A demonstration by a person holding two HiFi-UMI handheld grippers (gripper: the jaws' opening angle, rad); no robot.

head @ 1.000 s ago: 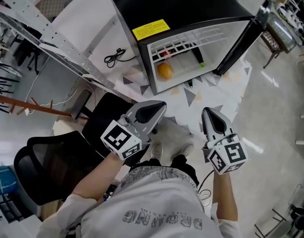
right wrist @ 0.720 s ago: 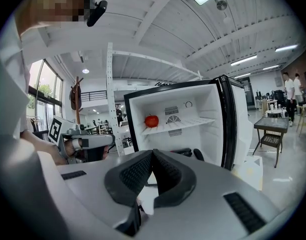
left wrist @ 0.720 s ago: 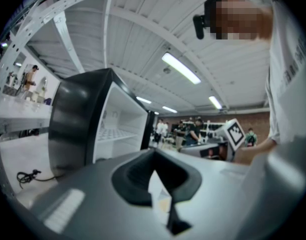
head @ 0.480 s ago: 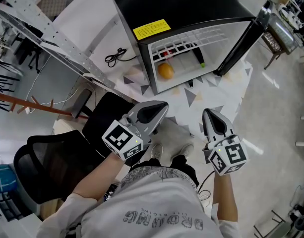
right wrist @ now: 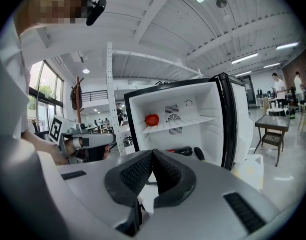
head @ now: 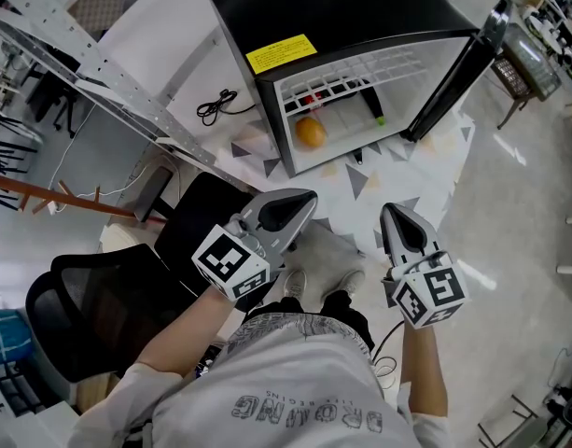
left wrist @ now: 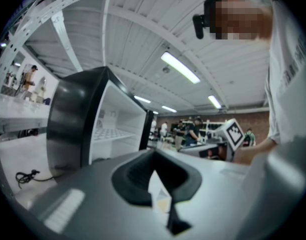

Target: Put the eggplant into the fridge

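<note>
Hovering in front of the open fridge (head: 341, 12), I am holding both tools side by side and well apart from it, above the person's shoes (head: 325, 283). The left hand-held gripper (head: 300, 201) is sitting with its jaws pressed together at the tips and nothing caught between them. The right hand-held gripper (head: 394, 214) is likewise closed all the way and carrying nothing. The eggplant (head: 370, 106) is already lying inside the fridge, a dark oblong with a green end, resting on the compartment floor below the wire shelf (right wrist: 187, 121), toward the side where the door (head: 453, 73) is hinged. A round orange-red fruit (head: 311, 133) is sitting at the opposite side; through the right gripper view I am seeing it resting on the shelf itself. The door is standing wide open, swung out to the right in the head view. A yellow label (head: 284, 54) is showing on the black top of the fridge, a coiled black cable (head: 216, 107) is lying on the white surface beside it, and a pale mat (head: 397, 171) printed with grey triangles is spreading out in front. A black office chair (head: 90, 315) is standing to my left.
</note>
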